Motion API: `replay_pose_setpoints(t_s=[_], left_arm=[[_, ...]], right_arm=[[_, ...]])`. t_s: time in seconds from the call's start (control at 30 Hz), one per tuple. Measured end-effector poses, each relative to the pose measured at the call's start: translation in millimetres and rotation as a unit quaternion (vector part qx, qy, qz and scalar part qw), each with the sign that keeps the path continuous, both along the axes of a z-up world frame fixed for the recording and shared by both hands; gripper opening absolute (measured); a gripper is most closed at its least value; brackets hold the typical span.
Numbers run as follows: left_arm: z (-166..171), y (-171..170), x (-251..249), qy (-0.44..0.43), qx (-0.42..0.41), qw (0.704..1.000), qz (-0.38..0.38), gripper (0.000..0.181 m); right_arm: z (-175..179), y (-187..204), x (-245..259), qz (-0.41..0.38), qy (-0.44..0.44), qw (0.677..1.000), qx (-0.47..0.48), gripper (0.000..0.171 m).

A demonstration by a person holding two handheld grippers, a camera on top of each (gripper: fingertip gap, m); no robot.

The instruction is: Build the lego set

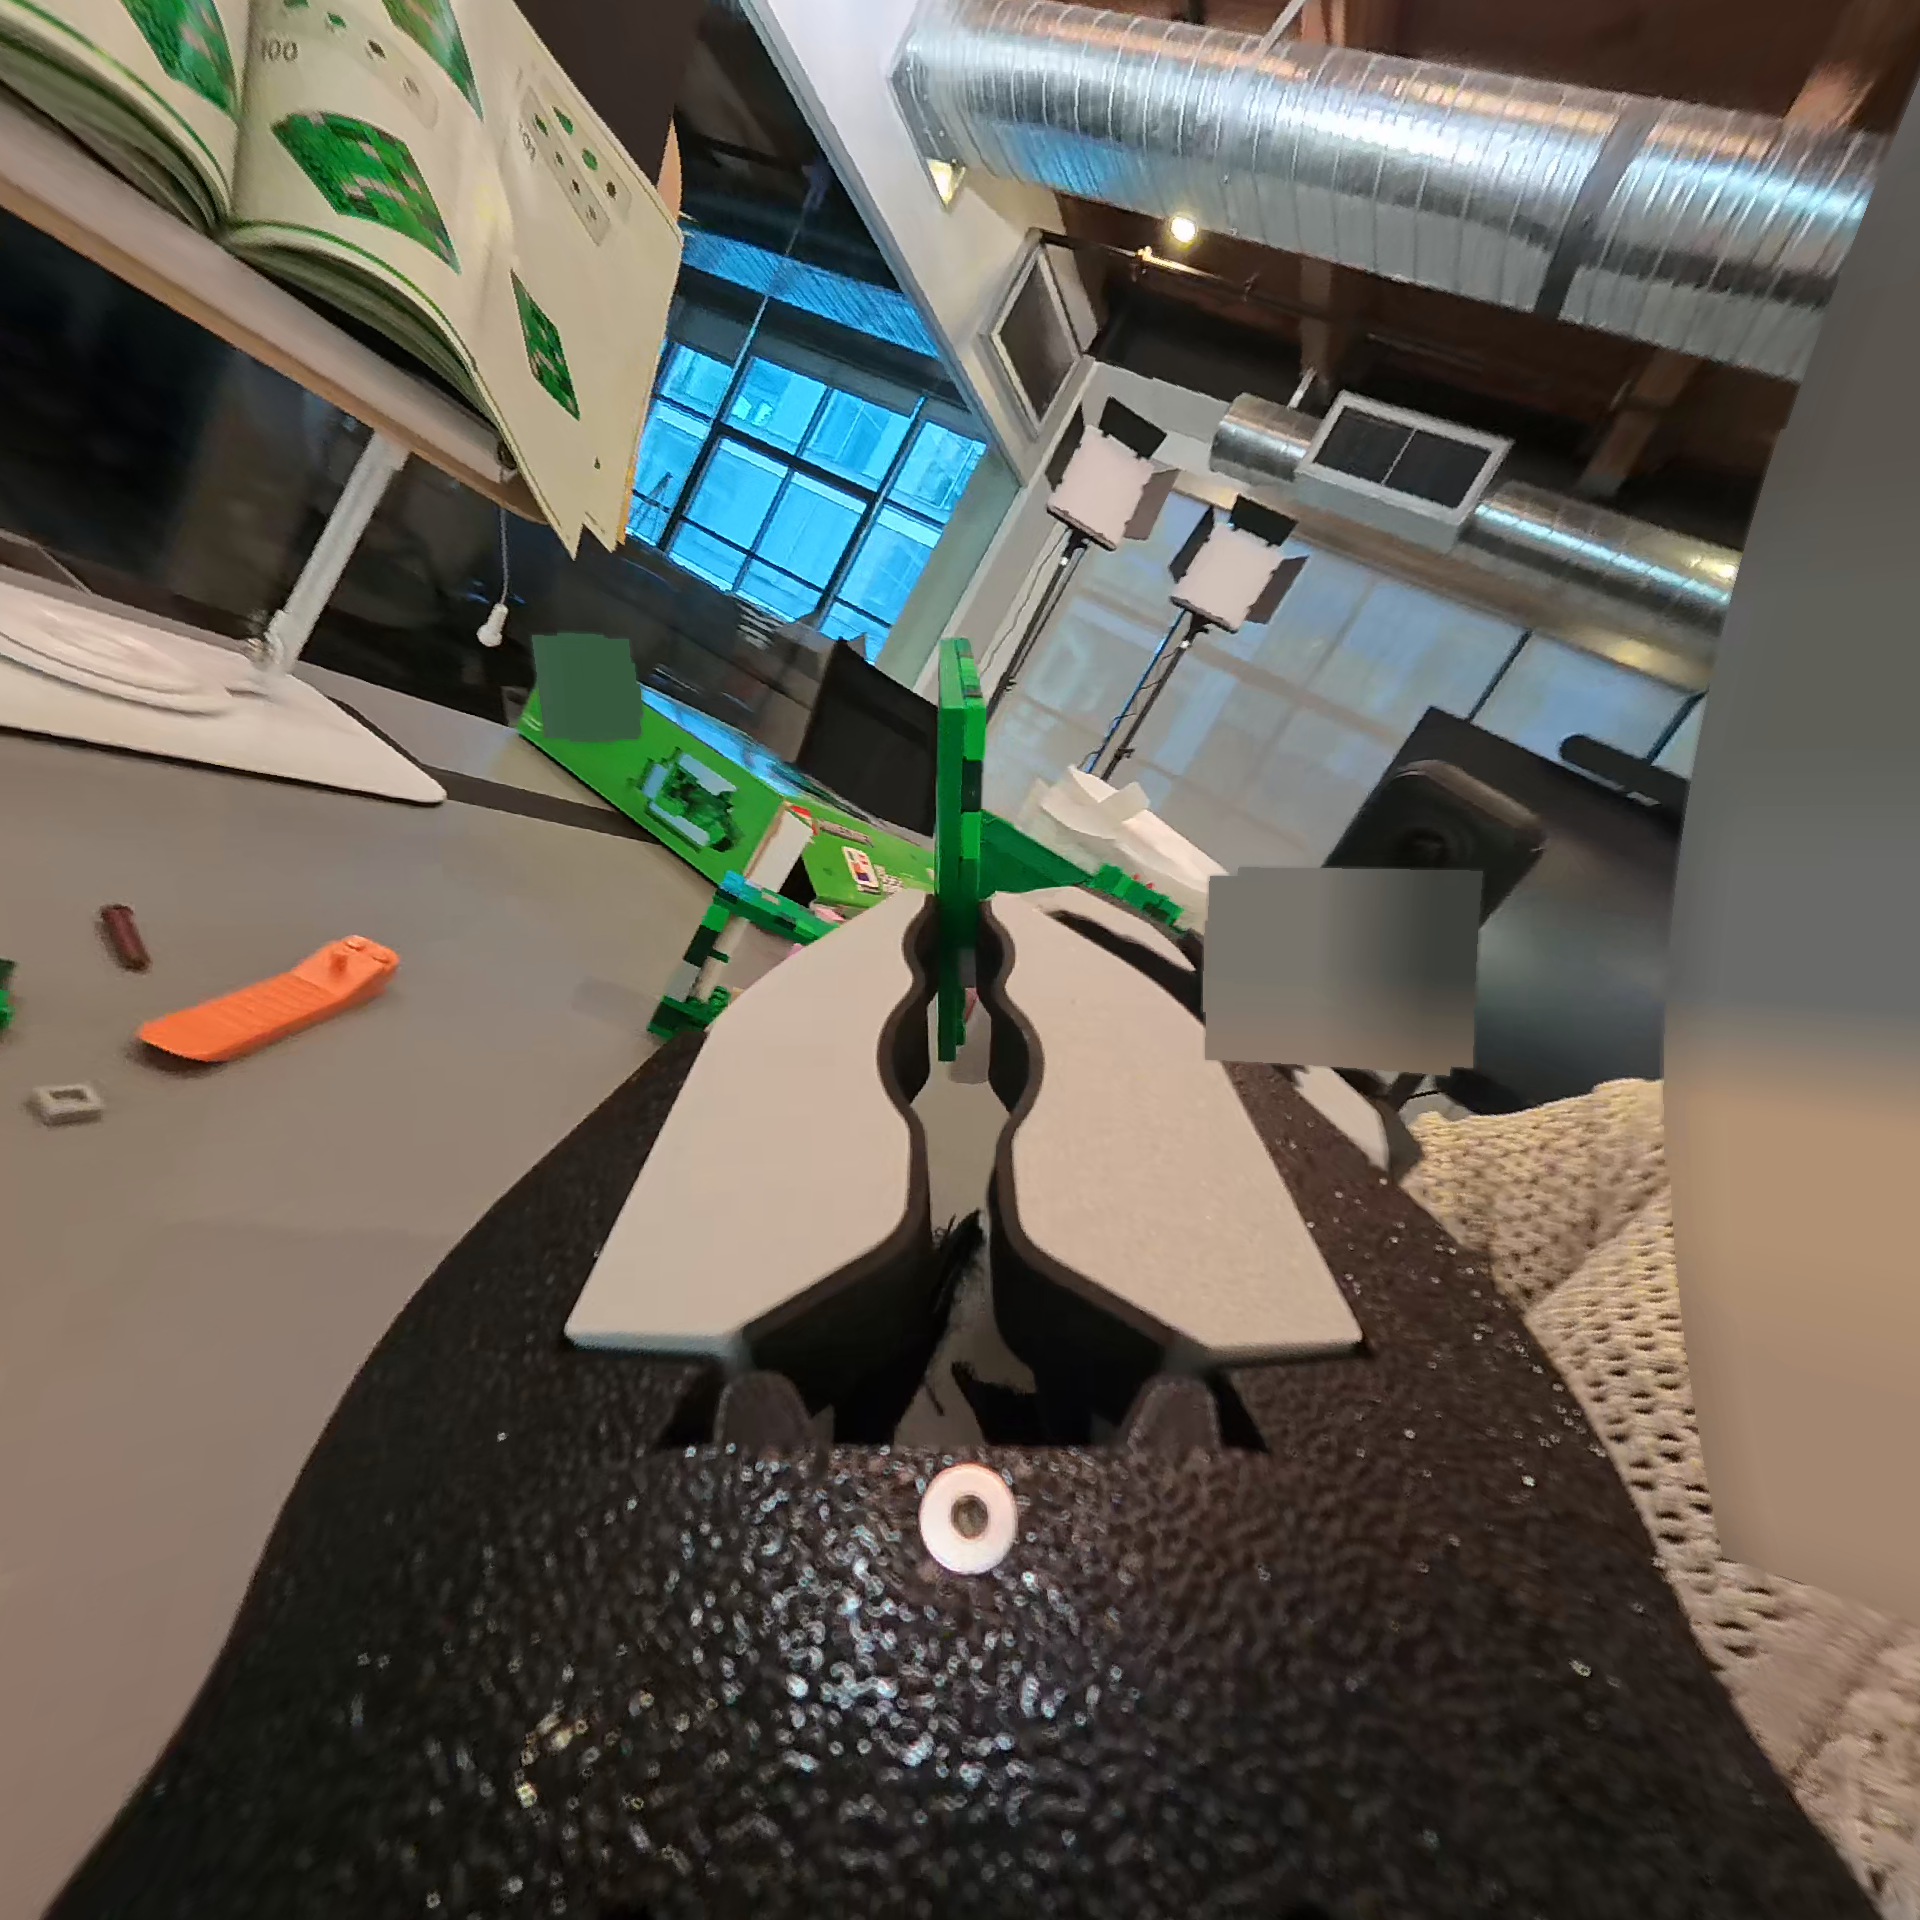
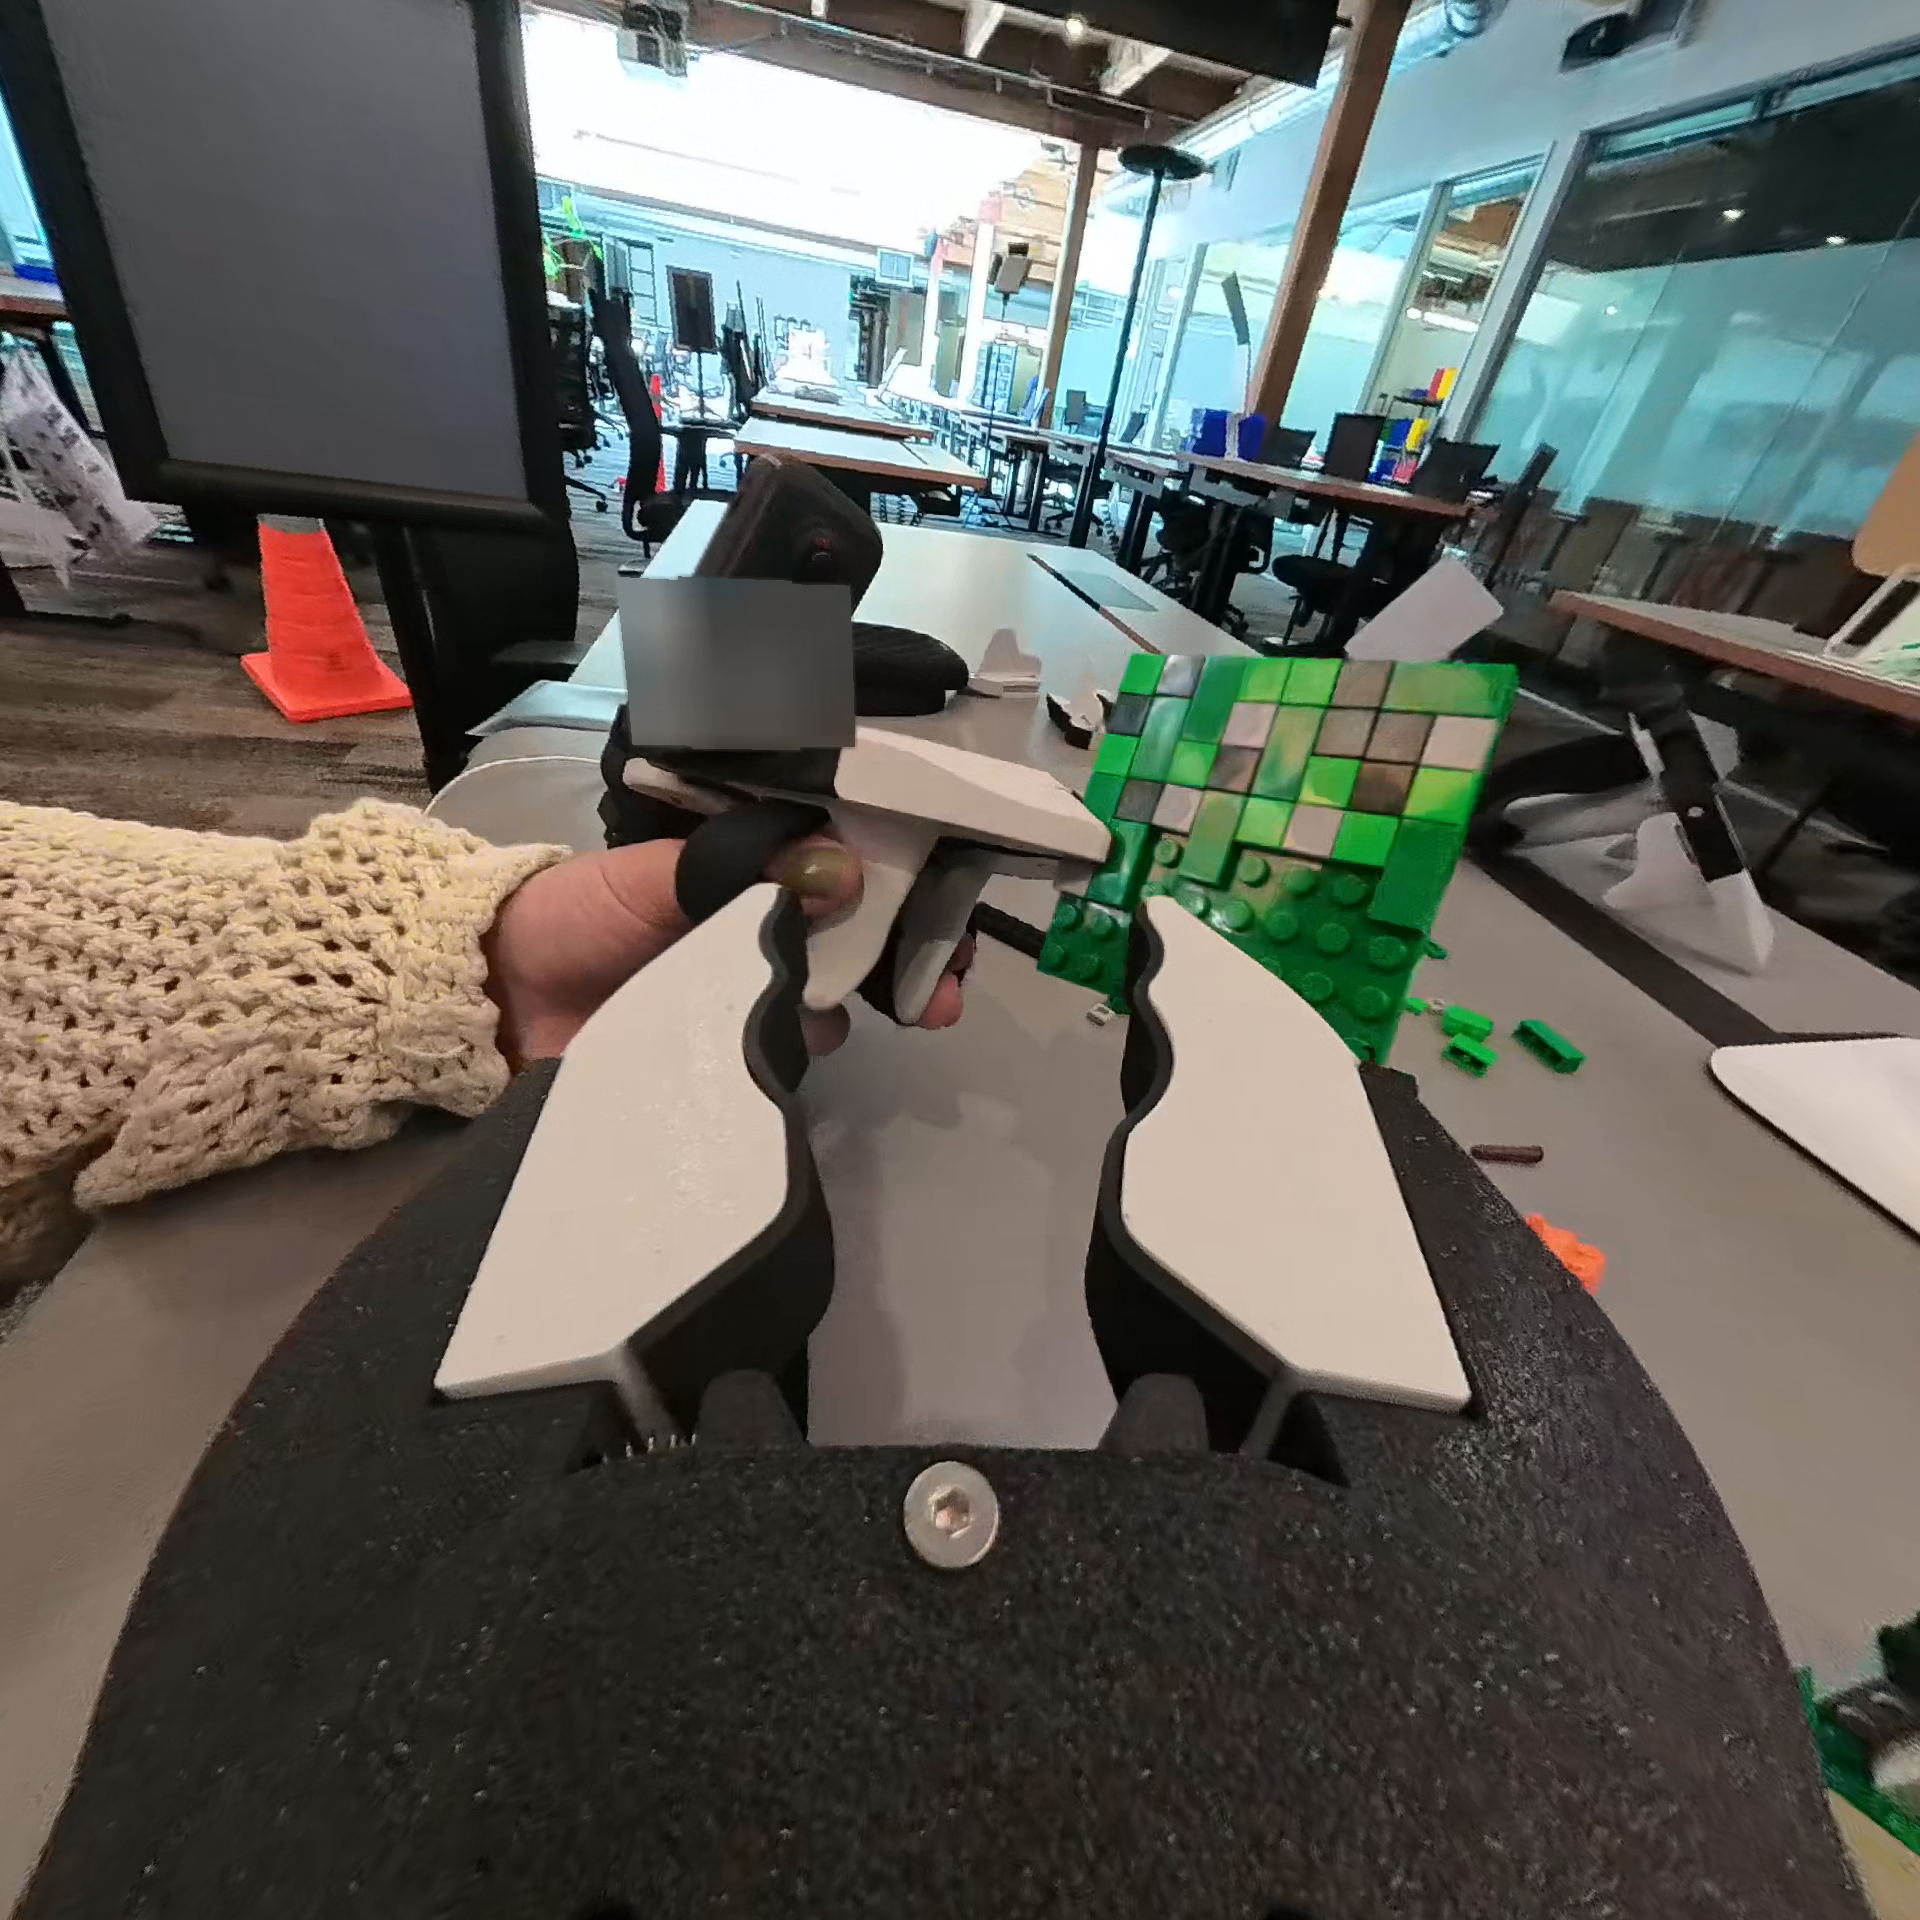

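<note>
My left gripper is shut on a square green lego plate, which shows edge-on and upright between the fingers. In the right wrist view the same plate faces me, held off the grey table. Its upper part is covered with green and grey tiles and its lower part is bare studs. The left gripper clamps the plate's left edge, held by a hand in a knit sleeve. My right gripper is open and empty, just in front of the plate's lower left corner.
An orange brick separator, a brown pin and a small grey square piece lie on the table to the left. An open instruction book, the green box and a partial green build stand behind. Loose green bricks lie beside a white mat. The grippers are tip to tip, or close to it.
</note>
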State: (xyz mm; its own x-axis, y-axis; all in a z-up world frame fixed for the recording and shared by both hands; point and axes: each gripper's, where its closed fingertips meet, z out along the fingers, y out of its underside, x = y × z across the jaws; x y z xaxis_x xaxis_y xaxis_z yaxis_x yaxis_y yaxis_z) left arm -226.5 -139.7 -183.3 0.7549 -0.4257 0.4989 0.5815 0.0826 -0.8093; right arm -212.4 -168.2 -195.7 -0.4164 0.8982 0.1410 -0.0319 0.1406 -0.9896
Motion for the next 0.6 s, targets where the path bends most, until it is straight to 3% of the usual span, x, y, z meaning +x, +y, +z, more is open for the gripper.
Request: replay_pose_setpoints(t_s=[0.43, 0.5, 0.6], left_arm=[[0.8, -0.1, 2.5, 0.038, 0.006, 0.999, 0.020, 0.006], [3.8, -2.0, 2.1, 0.036, 0.015, 0.999, 0.019, 0.006], [7.7, -6.3, -2.7, 0.025, 0.026, 0.999, 0.023, 0.006]], right_arm=[[1.0, -6.4, -1.5, -0.028, -0.006, 1.000, -0.004, 0.066], [7.2, -1.2, 2.0, -0.034, 0.017, 0.999, -0.011, 0.062], [22.7, 26.2, 8.1, -0.105, 0.078, 0.991, -0.040, 0.061]])
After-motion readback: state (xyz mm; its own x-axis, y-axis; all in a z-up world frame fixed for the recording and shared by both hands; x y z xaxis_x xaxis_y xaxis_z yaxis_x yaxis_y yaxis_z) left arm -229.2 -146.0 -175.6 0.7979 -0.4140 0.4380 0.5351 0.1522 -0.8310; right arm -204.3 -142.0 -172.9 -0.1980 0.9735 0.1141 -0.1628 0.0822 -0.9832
